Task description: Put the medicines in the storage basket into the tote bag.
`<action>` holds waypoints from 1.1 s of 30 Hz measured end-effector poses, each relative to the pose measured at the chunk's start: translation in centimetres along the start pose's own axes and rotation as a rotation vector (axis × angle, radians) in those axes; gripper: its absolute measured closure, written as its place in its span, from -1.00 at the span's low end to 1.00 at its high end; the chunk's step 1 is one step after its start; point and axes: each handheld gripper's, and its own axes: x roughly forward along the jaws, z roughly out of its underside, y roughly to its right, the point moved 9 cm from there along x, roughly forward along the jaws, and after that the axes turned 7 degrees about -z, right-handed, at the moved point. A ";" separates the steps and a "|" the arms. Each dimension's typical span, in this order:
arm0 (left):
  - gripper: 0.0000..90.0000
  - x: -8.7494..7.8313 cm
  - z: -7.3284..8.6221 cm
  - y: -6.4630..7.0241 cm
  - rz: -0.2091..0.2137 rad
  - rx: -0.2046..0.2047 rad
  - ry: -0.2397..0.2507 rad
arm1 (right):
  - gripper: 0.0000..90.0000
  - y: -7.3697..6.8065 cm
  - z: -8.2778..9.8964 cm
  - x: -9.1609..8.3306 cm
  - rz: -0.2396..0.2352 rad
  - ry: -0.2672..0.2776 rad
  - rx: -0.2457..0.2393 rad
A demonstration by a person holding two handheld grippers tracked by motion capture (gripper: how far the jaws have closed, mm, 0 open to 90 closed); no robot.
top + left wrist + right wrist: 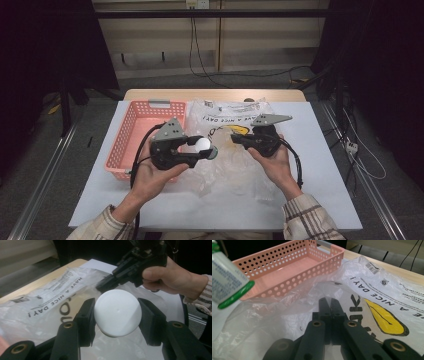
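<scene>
A white round container [117,311] with a green rim and printed label [227,282] sits between the jaws of my left gripper [117,302], which is shut on it. In the high view my left gripper [202,146] holds the container [202,143] above a clear plastic bag [225,112] printed "HAVE A NICE DAY!". My right gripper [234,138] points left toward it, jaws together [329,300], pinching a raised fold of the bag [387,290]. From the left gripper view, the right gripper [98,287] tip sits just behind the container on the bag [50,290].
A pink perforated basket [131,125] stands empty to the left of the bag, its rim [287,252] close to the held container. The bag lies on a white sheet [325,150] over a wooden table [215,94]. Cables hang behind the table.
</scene>
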 end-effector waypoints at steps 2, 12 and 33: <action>0.13 0.8 0.4 0.5 0.009 0.003 -0.017 | 1.00 0.0 0.1 0.1 0.003 -0.005 0.000; 0.13 3.3 0.4 1.9 0.040 0.010 -0.053 | 1.00 -0.1 0.2 0.2 -0.008 -0.004 0.006; 0.13 11.3 4.5 1.8 0.005 0.009 -0.202 | 1.00 0.2 0.8 0.4 -0.011 -0.012 0.027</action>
